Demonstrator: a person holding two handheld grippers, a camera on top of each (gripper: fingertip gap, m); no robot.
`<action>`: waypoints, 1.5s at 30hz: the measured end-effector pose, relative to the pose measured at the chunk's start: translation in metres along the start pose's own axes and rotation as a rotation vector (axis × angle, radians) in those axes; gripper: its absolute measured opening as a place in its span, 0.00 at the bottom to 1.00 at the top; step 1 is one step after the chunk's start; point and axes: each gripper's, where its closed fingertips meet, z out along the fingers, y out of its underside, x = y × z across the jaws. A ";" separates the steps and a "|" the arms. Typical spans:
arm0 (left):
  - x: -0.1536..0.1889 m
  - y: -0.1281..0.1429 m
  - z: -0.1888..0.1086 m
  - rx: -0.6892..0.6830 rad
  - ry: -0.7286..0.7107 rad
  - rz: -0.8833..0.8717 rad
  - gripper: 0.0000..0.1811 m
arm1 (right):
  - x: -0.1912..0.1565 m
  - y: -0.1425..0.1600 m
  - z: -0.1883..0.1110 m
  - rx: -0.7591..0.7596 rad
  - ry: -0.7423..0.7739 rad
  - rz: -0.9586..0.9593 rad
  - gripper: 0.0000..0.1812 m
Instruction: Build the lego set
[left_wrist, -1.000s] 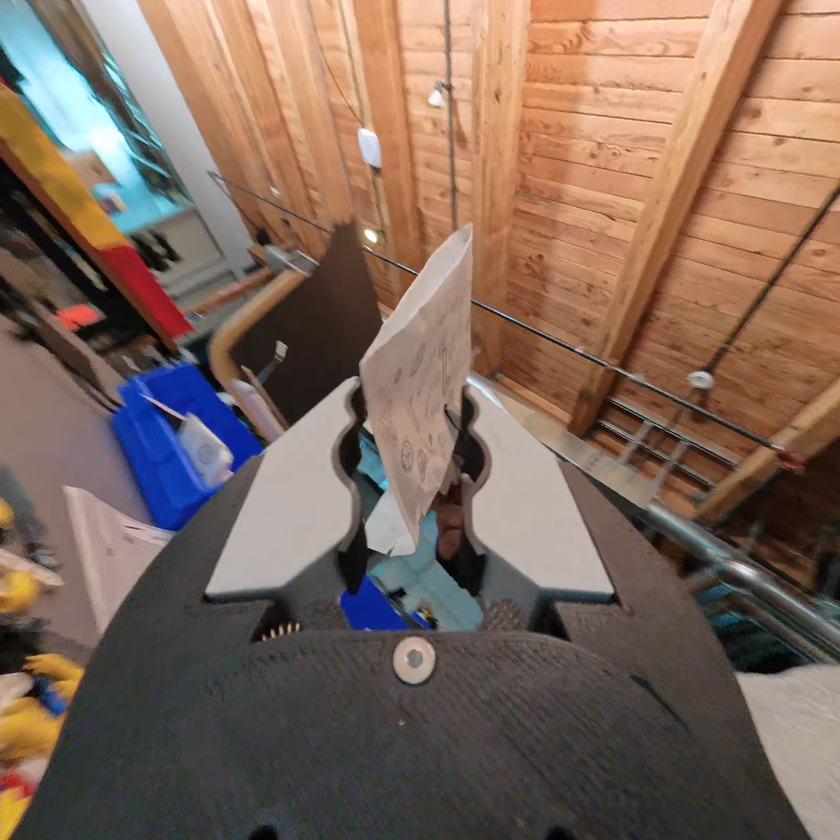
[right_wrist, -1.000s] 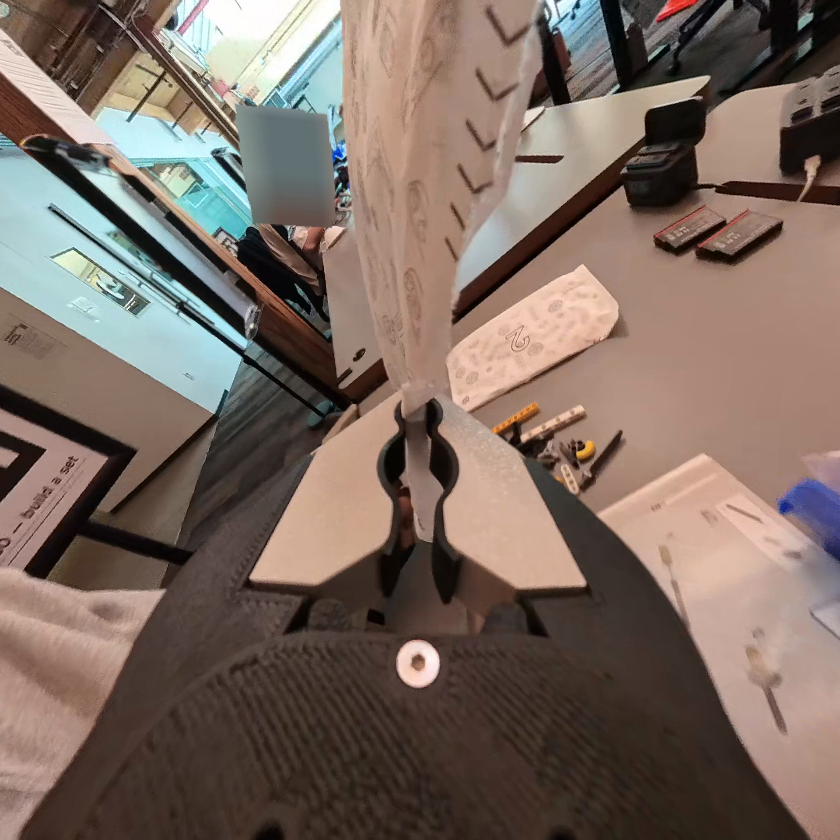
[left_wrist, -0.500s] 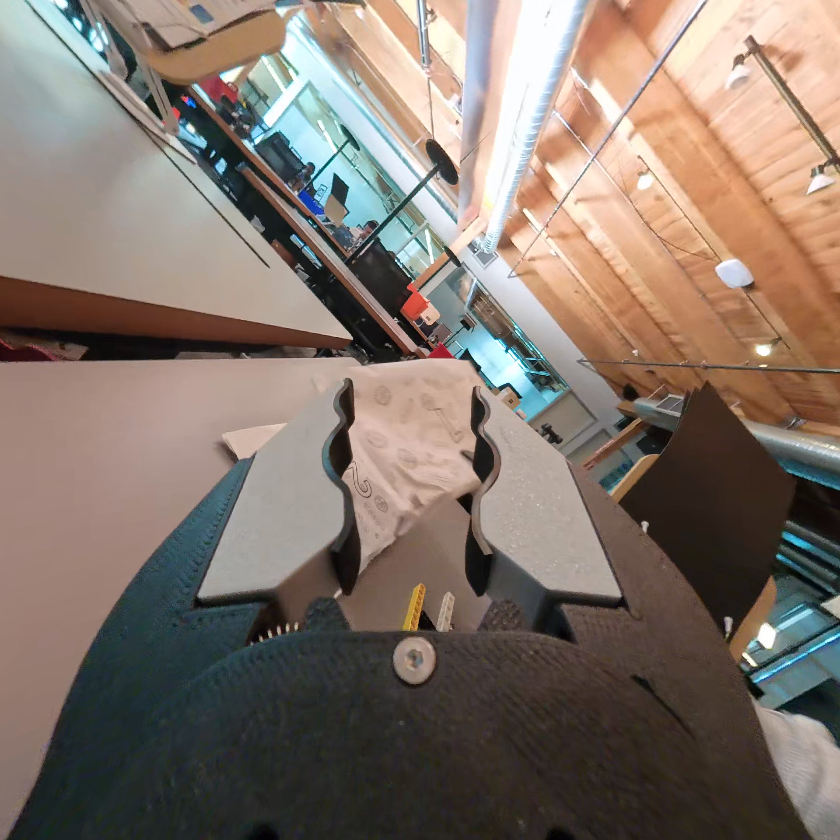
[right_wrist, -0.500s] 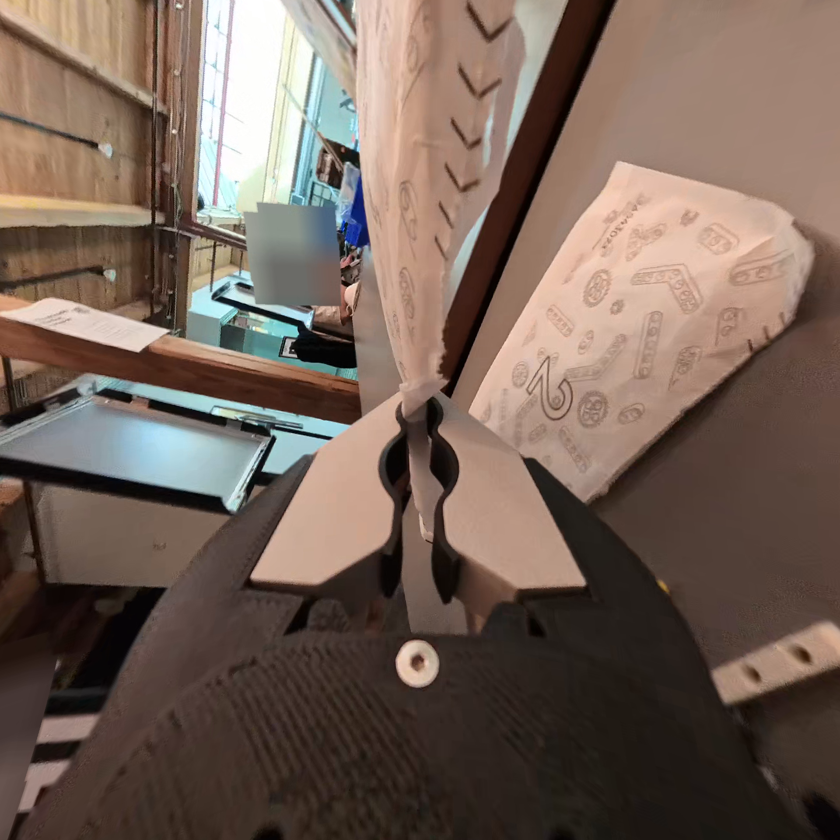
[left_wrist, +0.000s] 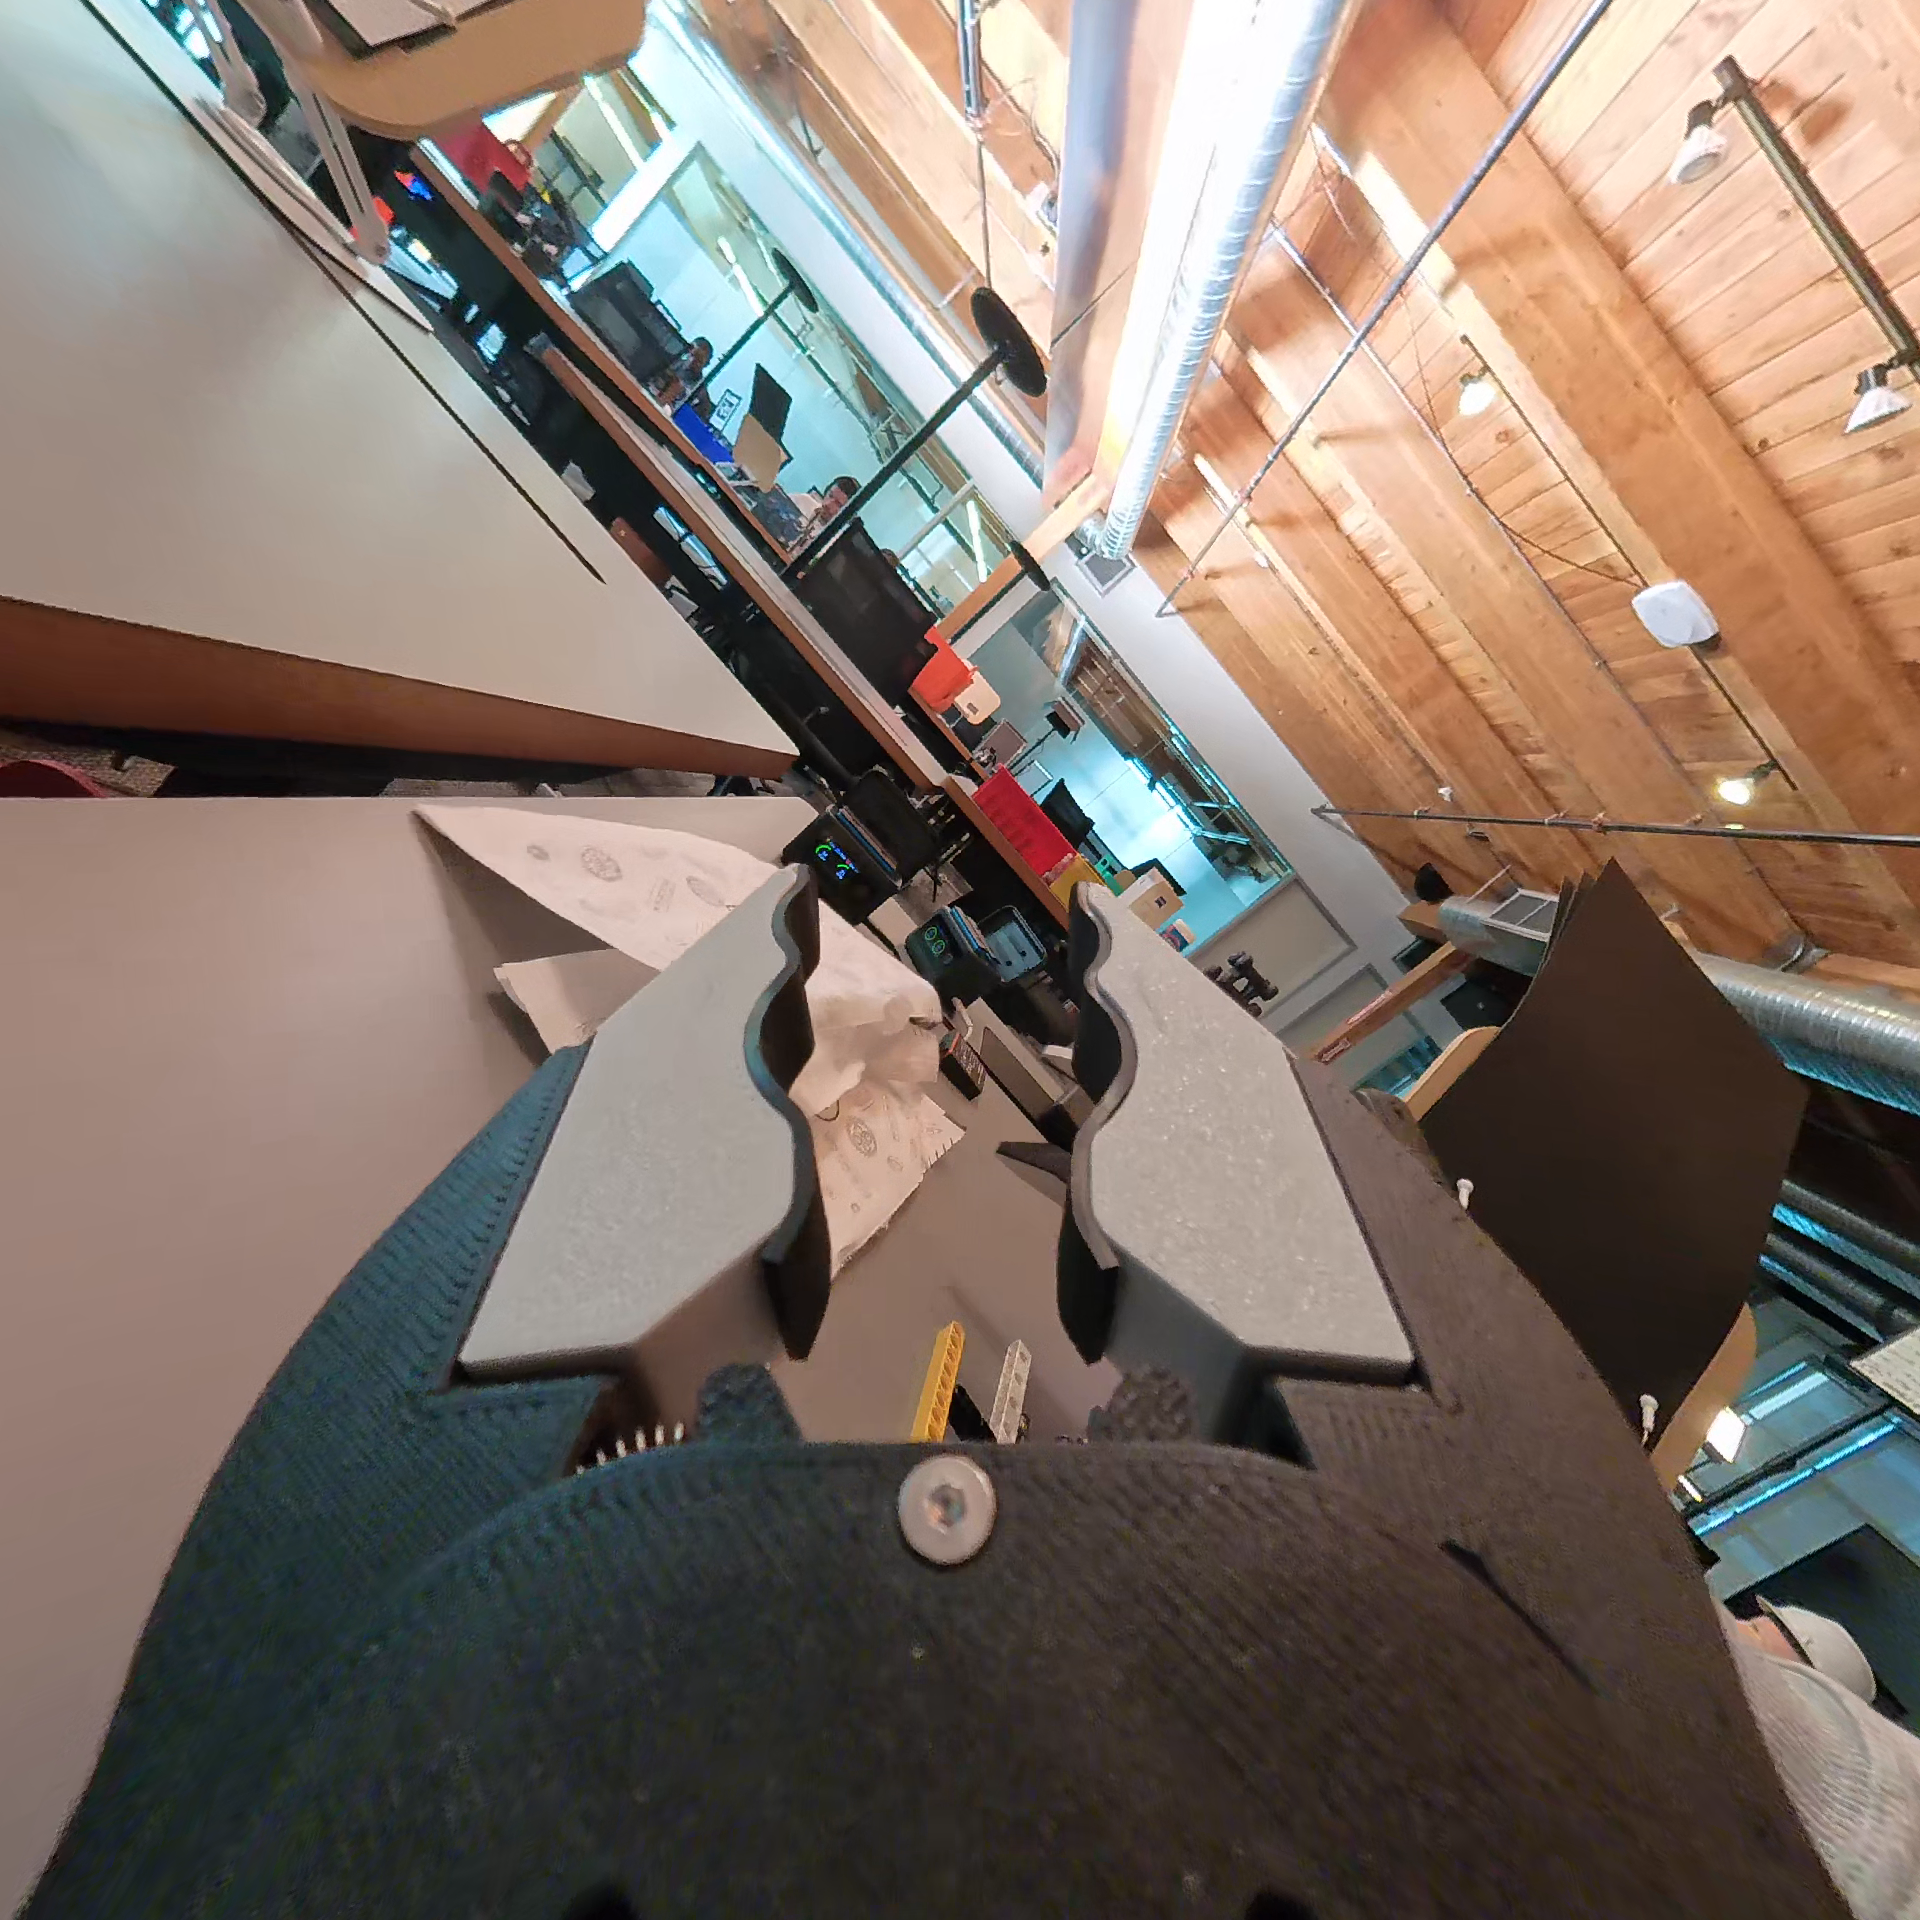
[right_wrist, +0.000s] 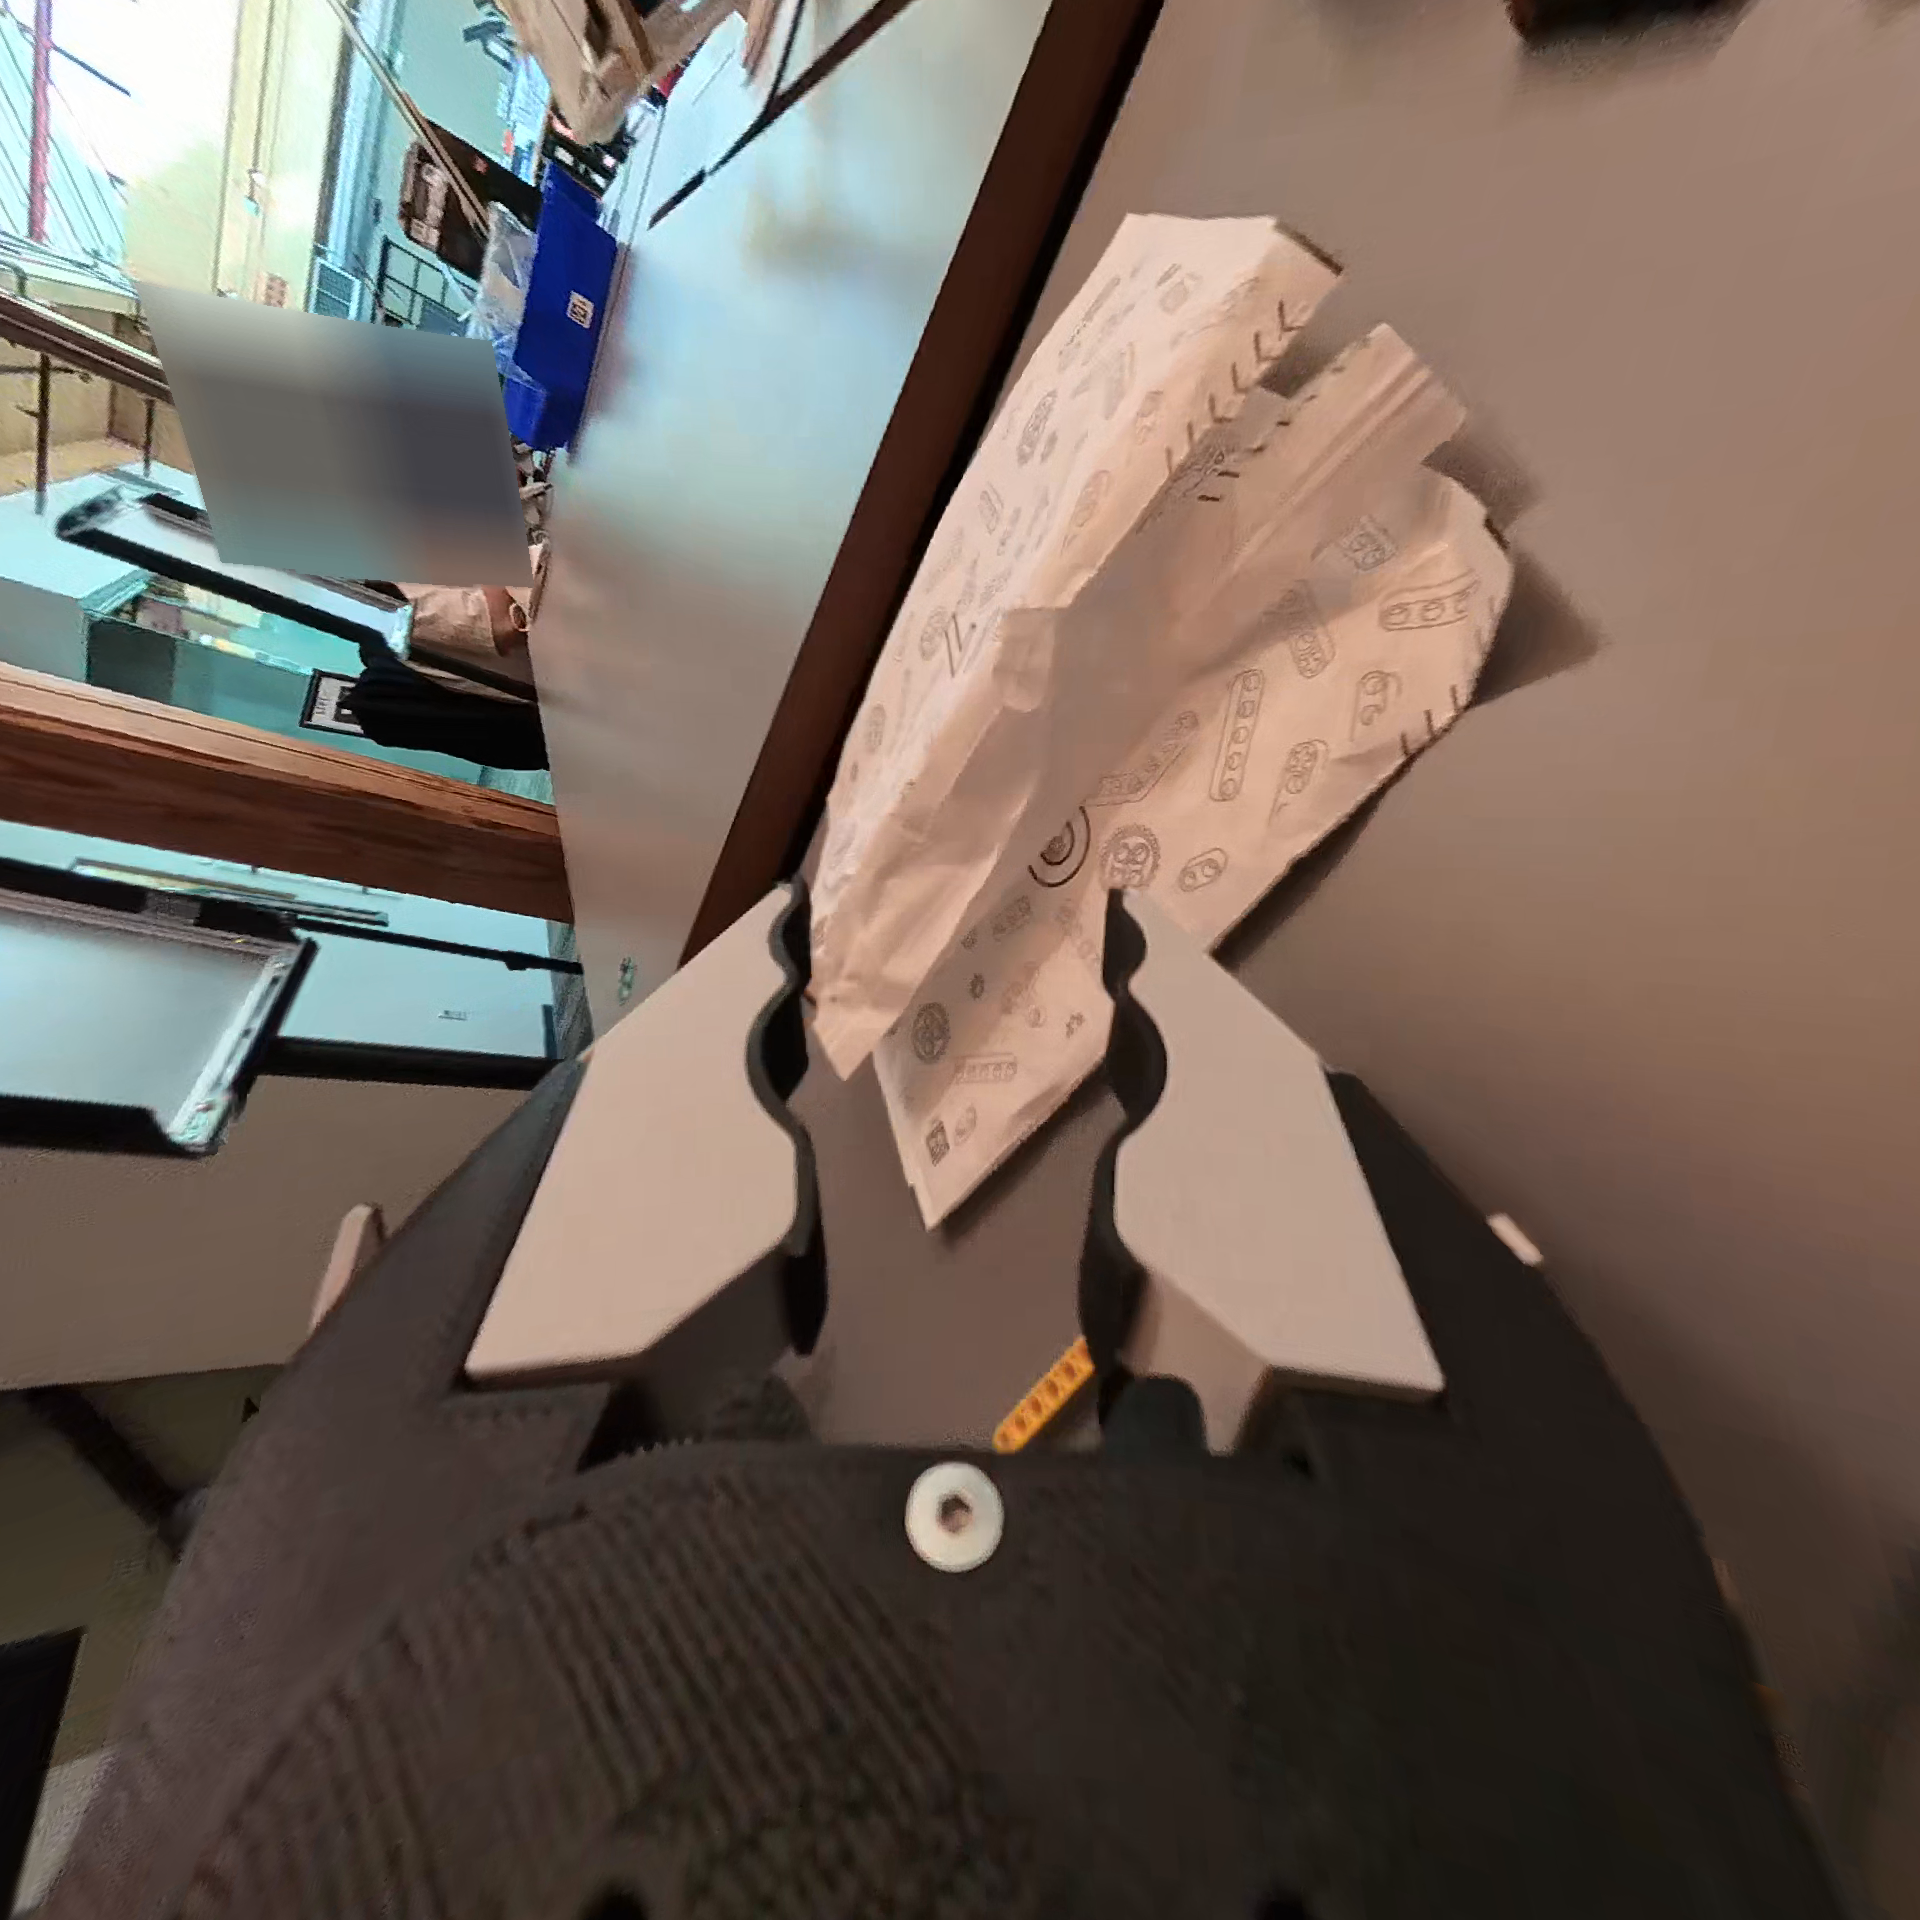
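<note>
Two grippers: left gripper (left_wrist: 940, 1101) and right gripper (right_wrist: 956, 1112), both with fingers spread wide and nothing between them.
Bags: two white printed paper bags (right_wrist: 1164, 665) lie overlapping on the grey table (right_wrist: 1662, 312), close to its far edge; the upper one is crumpled and a bit blurred, looks like it's just landing or settling. In the left wrist view the same paper (left_wrist: 873, 1091) shows through the finger gap.
Lego parts: a yellow beam (left_wrist: 938, 1377) and a white beam (left_wrist: 1008, 1387) sit on the table just below the left fingers; the right wrist view catches only the yellow beam (right_wrist: 1044, 1397).
Step in hand, my guess: bags are set aside, so next is going for loose parts.
How to do it well: tip the grippers down to the table first, since both cameras point mostly across the room right now. Then come in over one beam across its narrow width and close gently so it doesn't skate away.
Hard to see: most of the parts pile is hidden under the gripper bodies, so can't say what else is there. Can't tell if the bags are empty. Chargers (left_wrist: 966, 951) past the bags are small and dim.
</note>
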 end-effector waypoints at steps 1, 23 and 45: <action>0.000 0.001 0.000 -0.002 0.001 0.000 0.25 | -0.002 -0.001 -0.007 0.004 -0.012 0.001 0.31; -0.027 -0.012 -0.010 0.065 -0.079 -0.109 0.23 | -0.044 0.089 0.063 -0.302 0.284 -1.574 0.39; -0.023 -0.008 -0.009 0.052 -0.062 -0.123 0.22 | -0.083 0.041 -0.006 -0.196 0.353 -1.733 0.00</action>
